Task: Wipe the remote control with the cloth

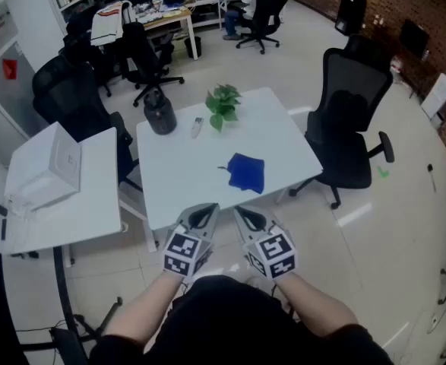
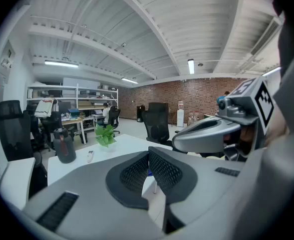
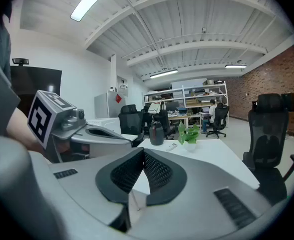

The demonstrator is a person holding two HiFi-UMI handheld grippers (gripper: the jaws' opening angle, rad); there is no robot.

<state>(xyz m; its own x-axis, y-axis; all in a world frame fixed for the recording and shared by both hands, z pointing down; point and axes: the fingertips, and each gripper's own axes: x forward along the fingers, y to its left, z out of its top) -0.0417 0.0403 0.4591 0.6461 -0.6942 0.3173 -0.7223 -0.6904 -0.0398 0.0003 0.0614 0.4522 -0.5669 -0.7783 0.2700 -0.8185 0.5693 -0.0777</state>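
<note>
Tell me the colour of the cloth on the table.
Blue; the cloth shows best in the head view.

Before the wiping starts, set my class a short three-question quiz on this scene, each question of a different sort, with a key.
1. True or false: the blue cloth lies on top of the remote control.
2. What lies on the table between the dark jug and the potted plant? A the cloth; B the remote control; C a mug.
3. Fill in: the left gripper and the right gripper both have jaws ____.
Key: 1 false, they lie apart; 2 B; 3 shut, with nothing between them.
</note>
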